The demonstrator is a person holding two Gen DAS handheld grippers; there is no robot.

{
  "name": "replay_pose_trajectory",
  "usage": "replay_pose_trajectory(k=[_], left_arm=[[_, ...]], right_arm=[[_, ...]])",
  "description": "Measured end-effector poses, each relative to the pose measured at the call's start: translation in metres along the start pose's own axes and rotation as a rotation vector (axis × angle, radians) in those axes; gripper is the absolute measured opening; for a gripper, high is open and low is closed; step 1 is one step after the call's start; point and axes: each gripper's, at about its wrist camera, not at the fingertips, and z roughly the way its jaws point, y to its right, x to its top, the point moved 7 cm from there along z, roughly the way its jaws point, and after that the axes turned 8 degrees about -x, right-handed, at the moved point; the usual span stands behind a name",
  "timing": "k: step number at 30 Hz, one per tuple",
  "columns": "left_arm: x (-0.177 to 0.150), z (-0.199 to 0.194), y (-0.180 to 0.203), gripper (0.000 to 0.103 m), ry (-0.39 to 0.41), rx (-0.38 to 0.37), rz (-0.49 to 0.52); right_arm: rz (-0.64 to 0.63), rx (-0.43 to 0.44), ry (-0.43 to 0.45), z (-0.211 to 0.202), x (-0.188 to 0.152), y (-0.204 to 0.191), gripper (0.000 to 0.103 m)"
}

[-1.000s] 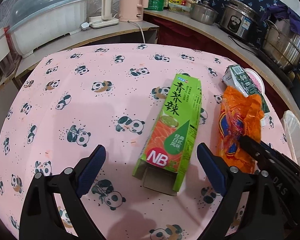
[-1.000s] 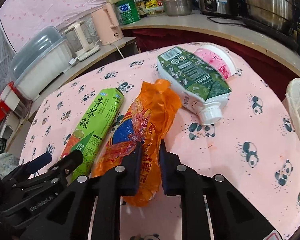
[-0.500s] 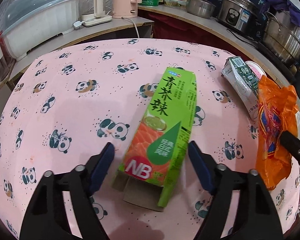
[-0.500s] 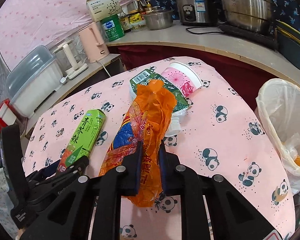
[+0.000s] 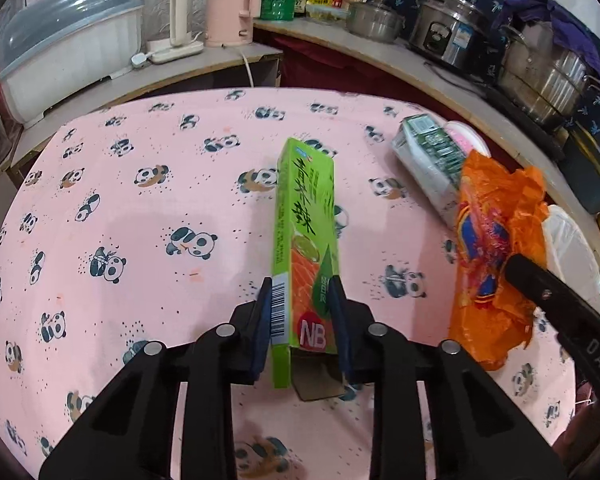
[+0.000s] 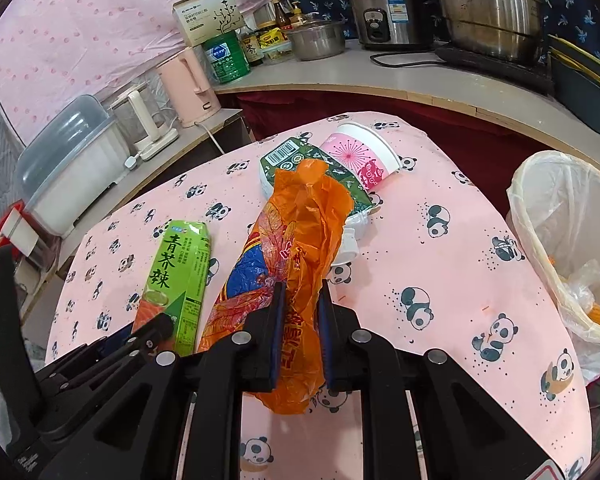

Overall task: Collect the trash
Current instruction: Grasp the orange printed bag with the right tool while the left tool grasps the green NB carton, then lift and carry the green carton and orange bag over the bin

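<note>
Green carton (image 5: 305, 248), light, stiff, crushable, open-ended, lies on pink surface (image 5: 140, 240) with left tongs (image 5: 300, 308) closing across its near end; right tongs (image 6: 300, 312) clenched on limp, slippery orange wrapper (image 6: 296, 240).

Home kitchen: rice cooker (image 6: 388, 14), steel pots (image 6: 492, 8), pink kettle (image 5: 232, 4)

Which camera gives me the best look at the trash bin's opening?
The right wrist view. It shows the trash bin beside the table's right edge, its white liner open with some trash visible inside. The left wrist view catches only a white sliver of it behind the orange wrapper.
</note>
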Motion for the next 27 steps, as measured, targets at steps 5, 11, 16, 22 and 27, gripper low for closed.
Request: replay_pose_trajectory(k=[5, 11, 16, 22, 27], left_arm=[[-0.01, -0.005, 0.019, 0.023, -0.013, -0.011, 0.027], [-0.02, -0.015, 0.036, 0.021, -0.02, -0.046, 0.027], [-0.022, -0.023, 0.05, 0.021, -0.012, -0.056, 0.036], [-0.02, -0.031, 0.073, 0.02, 0.002, -0.074, 0.07], [-0.015, -0.036, 0.092, 0.02, 0.012, -0.085, 0.095]], right_arm=[[0.007, 0.004, 0.01, -0.011, -0.002, 0.007, 0.015], [0.015, 0.004, 0.023, -0.024, -0.004, 0.018, 0.015], [0.031, 0.005, 0.034, -0.032, -0.004, 0.03, 0.015], [0.054, 0.002, 0.052, -0.042, -0.001, 0.045, 0.015], [0.078, 0.001, 0.066, -0.05, 0.001, 0.06, 0.015]])
